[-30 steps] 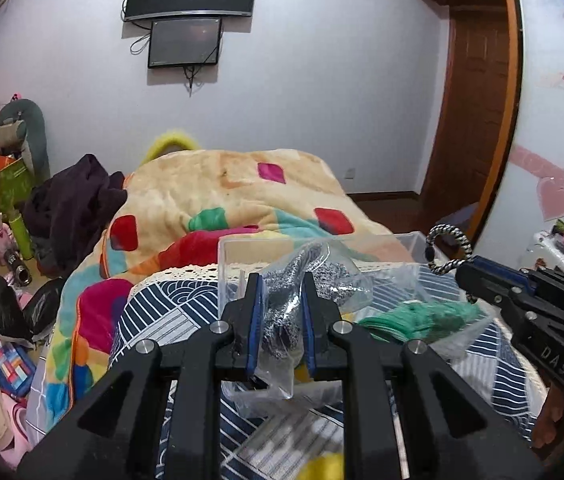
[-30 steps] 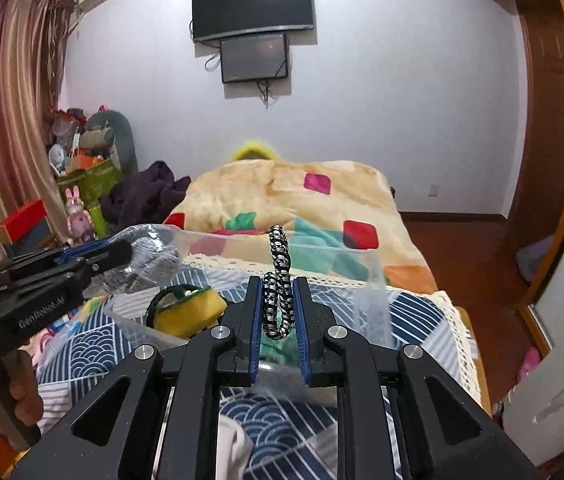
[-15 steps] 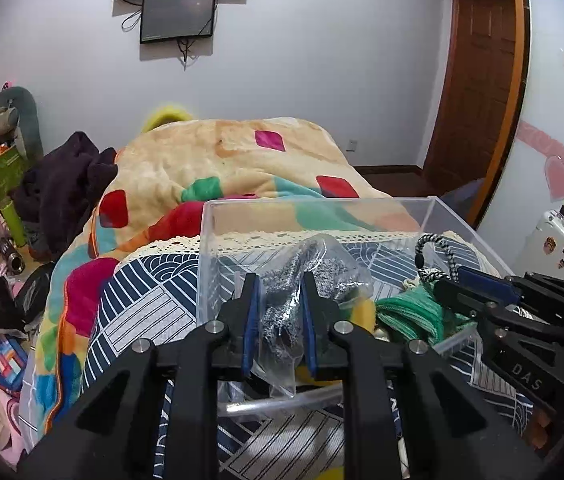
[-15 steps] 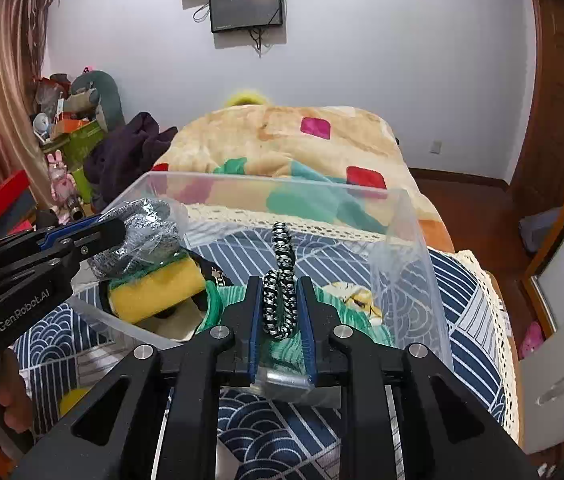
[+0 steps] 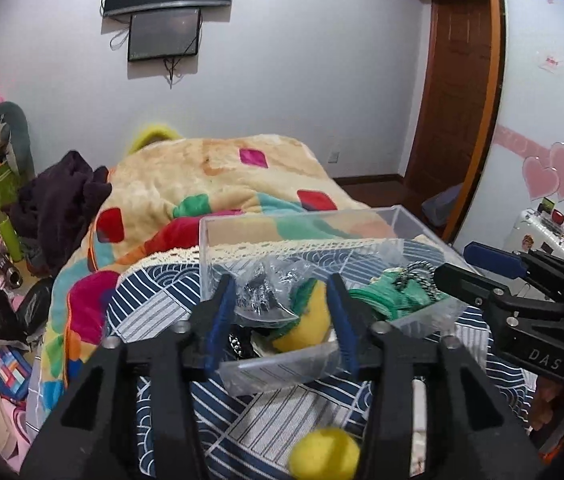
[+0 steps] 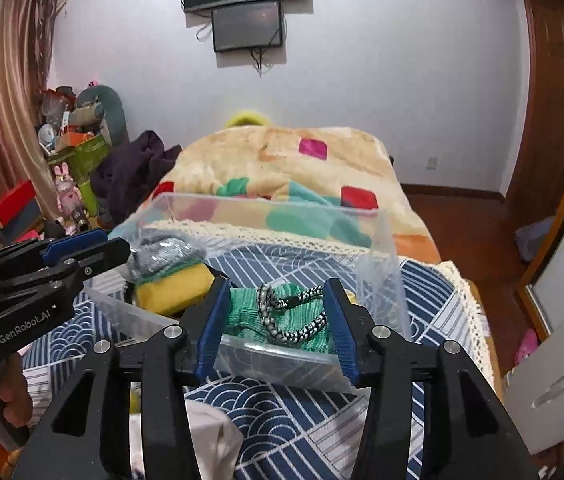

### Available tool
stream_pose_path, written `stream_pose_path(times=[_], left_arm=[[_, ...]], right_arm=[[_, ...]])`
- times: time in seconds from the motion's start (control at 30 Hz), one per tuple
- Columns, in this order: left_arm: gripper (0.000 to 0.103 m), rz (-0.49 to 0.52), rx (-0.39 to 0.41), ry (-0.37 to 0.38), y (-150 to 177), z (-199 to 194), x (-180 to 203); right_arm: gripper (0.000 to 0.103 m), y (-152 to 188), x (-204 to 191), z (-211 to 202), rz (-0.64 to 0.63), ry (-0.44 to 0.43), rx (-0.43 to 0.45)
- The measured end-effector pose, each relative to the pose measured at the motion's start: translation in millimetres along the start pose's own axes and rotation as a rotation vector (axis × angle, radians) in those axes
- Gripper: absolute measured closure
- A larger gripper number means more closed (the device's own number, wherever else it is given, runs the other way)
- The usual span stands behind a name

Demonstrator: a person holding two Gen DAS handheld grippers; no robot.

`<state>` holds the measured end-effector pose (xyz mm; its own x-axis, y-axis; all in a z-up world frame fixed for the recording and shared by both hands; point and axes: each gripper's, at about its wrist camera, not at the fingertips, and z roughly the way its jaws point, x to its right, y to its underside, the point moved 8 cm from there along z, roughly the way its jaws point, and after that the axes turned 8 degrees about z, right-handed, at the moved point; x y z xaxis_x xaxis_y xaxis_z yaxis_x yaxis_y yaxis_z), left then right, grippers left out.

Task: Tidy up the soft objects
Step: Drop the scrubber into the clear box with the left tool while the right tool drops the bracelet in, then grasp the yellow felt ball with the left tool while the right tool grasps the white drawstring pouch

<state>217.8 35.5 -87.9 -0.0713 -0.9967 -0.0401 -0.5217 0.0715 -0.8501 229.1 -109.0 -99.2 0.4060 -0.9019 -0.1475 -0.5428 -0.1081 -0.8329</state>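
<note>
Both tongs (image 5: 280, 312) (image 6: 276, 316) spread wide over clear bin (image 6: 381, 240) near rim.

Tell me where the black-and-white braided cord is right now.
In the right wrist view, the black-and-white braided cord lies on the green knitted cloth inside the clear plastic bin, between the open right gripper fingers.
</note>
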Motion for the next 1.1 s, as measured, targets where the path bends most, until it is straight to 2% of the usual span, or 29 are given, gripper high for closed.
stream_pose_path(times=[0.13,0.23,0.33,0.37,0.87,0.97,1.0,1.1], left_arm=[[0.044,0.018,0.034,0.013,0,-22,7],[0.033,0.03,0.047,0.023,6,-36,13],[0.027,0.043,0.046,0.019,15,-44,17],[0.026,0.047,0.039,0.019,19,-45,19],[0.025,-0.002,-0.137,0.066,96,-25,21],[0.028,-0.003,-0.157,0.079,104,-20,27],[0.034,0.001,-0.162,0.083,106,-19,29],[0.047,0.008,-0.177,0.116,110,-14,38]], right_arm=[[0.048,-1,-6,-18,-0.016,-0.014,0.04],[0.046,4,-12,-24,-0.024,-0.031,0.046],[0.036,14,-15,-27,-0.026,-0.043,0.043],[0.035,18,-16,-27,-0.026,-0.046,0.039],[0.036,99,-34,13,-0.008,-0.133,-0.204],[0.054,107,-38,16,-0.021,-0.143,-0.215],[0.063,108,-40,16,-0.016,-0.161,-0.22],[0.077,106,-38,15,-0.023,-0.143,-0.206]])
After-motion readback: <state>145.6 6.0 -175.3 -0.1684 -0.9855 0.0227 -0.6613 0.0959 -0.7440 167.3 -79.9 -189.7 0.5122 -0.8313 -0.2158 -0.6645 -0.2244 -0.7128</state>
